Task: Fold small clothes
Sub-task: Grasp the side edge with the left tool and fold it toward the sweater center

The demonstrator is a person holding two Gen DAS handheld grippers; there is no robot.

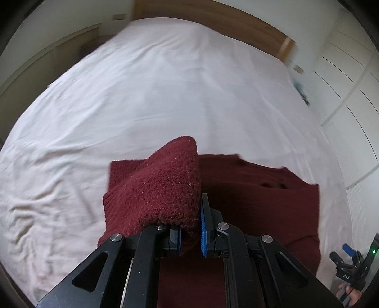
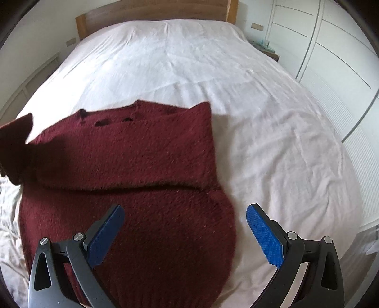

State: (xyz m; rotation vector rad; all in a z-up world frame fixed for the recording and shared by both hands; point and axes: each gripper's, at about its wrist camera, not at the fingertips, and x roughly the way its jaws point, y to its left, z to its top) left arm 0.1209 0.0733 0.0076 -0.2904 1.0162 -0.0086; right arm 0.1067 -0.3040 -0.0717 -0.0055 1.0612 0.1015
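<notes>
A dark red knitted sweater lies flat on the white bed sheet. Its right sleeve is folded across the chest. My left gripper is shut on the sweater's left sleeve and holds it lifted above the sweater body. The lifted sleeve shows at the left edge of the right wrist view. My right gripper is open and empty, hovering over the sweater's lower right part. It also shows at the lower right of the left wrist view.
The bed has a wooden headboard at the far end. White wardrobe doors run along the right side. A small nightstand stands by the far right corner of the bed.
</notes>
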